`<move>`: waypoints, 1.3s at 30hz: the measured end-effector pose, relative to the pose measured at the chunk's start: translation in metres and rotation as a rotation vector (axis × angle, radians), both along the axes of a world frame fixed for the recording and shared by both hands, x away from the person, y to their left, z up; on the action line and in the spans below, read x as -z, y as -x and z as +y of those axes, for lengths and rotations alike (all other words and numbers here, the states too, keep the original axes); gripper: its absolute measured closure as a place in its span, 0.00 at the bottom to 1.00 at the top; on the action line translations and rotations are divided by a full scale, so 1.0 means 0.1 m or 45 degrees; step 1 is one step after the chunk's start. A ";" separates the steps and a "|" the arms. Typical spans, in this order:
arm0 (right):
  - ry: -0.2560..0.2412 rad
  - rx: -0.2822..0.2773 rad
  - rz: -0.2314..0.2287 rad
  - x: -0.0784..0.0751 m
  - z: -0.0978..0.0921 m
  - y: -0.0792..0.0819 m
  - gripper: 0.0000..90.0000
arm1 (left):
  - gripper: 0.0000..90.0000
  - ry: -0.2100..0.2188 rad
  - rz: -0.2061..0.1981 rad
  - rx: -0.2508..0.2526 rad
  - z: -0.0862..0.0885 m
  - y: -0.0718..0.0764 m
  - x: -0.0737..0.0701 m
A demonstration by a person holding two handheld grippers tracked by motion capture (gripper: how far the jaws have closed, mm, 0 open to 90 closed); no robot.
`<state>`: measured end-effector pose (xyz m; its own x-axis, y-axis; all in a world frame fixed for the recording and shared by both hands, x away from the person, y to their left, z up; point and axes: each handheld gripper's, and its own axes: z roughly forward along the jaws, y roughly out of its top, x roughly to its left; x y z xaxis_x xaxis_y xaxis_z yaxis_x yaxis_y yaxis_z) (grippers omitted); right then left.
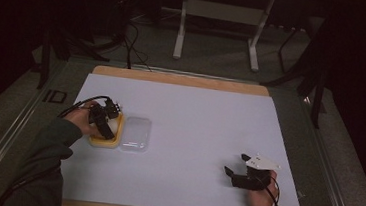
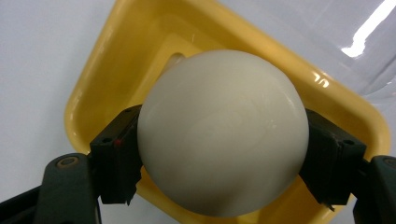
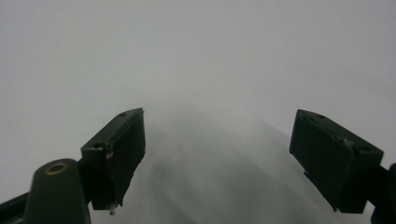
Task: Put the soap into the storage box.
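Observation:
A white ball (image 2: 223, 133) sits between the black jaws of my left gripper (image 2: 223, 161), which is shut on it, just over a yellow square tray (image 2: 116, 51). From above, the left gripper (image 1: 103, 119) is over the yellow tray (image 1: 103, 141) at the left of the white sheet, with the white ball (image 1: 113, 125) beside its jaws. A clear plastic lid (image 1: 135, 134) lies right of the tray. My right gripper (image 1: 234, 169) rests low at the front right, open. In its own view the right gripper (image 3: 217, 154) has nothing between its jaws, only the white sheet.
The white sheet (image 1: 194, 119) covers a wooden board (image 1: 173, 77) on the table. Behind the table stand a white frame (image 1: 218, 16) and cables (image 1: 131, 43) on the floor. A dark chair base (image 1: 299, 68) is at the back right.

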<state>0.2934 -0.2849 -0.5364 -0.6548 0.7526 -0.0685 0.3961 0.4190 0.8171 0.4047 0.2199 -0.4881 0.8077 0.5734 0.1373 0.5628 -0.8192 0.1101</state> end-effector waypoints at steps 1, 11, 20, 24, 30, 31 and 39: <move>0.000 0.000 0.000 0.00 0.00 0.00 0.20 | 0.27 -0.007 0.001 0.000 0.00 0.00 0.01; 0.006 -0.001 -0.002 0.00 0.00 0.00 0.20 | 0.27 0.071 0.026 -0.035 0.08 -0.04 0.03; 0.006 -0.003 -0.002 0.00 0.00 0.00 0.20 | 0.21 0.104 0.045 -0.038 0.12 -0.05 0.08; 0.006 -0.002 -0.002 0.00 0.00 0.00 0.20 | 0.16 0.110 0.028 -0.040 0.11 -0.04 0.09; 0.004 -0.002 0.000 0.00 0.00 0.00 0.20 | 0.10 0.136 -0.009 -0.042 0.14 -0.02 0.01; 0.004 -0.002 -0.001 0.00 0.00 0.00 0.20 | 0.09 0.145 -0.019 -0.051 0.16 -0.01 -0.02; 0.008 0.000 -0.002 0.00 0.01 0.00 0.20 | 0.07 0.305 -0.196 -0.041 0.27 0.21 -0.37</move>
